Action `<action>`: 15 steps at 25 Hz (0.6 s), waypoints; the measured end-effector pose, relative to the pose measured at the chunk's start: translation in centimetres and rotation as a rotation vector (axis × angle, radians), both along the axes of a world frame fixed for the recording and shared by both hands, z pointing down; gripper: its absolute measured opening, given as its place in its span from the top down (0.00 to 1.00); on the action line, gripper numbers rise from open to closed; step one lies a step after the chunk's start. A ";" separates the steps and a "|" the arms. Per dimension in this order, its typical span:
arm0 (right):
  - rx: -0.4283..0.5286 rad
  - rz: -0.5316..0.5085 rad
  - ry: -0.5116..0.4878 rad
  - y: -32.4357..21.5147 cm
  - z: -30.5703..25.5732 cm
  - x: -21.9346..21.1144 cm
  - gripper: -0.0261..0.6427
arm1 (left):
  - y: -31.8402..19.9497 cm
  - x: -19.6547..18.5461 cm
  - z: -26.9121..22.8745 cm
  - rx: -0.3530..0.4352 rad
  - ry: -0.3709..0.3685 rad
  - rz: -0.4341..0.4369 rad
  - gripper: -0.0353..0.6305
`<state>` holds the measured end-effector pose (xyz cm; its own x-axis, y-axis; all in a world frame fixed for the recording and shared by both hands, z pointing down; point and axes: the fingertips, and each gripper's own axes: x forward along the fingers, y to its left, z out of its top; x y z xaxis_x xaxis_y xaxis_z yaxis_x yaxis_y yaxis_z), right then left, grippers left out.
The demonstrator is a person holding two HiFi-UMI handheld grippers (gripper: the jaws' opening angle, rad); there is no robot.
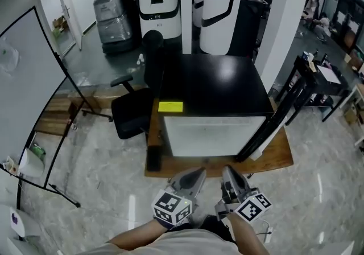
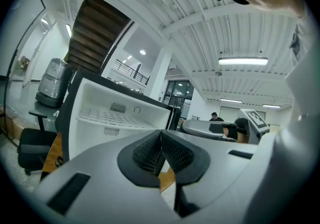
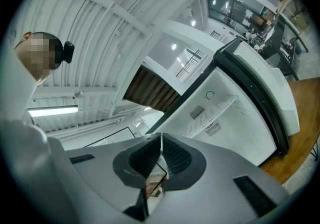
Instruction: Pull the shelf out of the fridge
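left tongs (image 1: 197,175) closed, right tongs (image 1: 228,173) closed

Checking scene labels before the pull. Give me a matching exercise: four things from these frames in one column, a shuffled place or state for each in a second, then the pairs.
Things
1. small yellow rectangular note
2. black swivel office chair
3. white slatted shelf
4. left gripper

Places or states
A. jaws together, nothing between them
B. inside the open fridge
C. flat on the fridge's black top, front left corner
D. on the floor beside the fridge, at the left in the head view

Pairs: 1-C, 2-D, 3-B, 4-A
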<state>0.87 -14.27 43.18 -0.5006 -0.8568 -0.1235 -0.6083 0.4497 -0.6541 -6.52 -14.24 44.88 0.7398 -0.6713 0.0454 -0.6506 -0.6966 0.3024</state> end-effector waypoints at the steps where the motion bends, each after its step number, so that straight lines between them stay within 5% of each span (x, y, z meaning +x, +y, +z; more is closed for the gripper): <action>1: -0.004 0.005 -0.009 -0.6 0.1 0.1 0.93 | -0.7 0.1 0.1 -0.008 0.012 0.003 0.94; 11: -0.071 -0.002 -0.078 -5.9 2.5 2.4 0.93 | -10.0 2.0 4.1 -0.326 0.383 -0.008 0.93; 15: -0.082 -0.033 -0.073 -7.8 3.0 3.3 0.93 | -13.3 3.5 5.9 -0.391 0.450 -0.051 0.91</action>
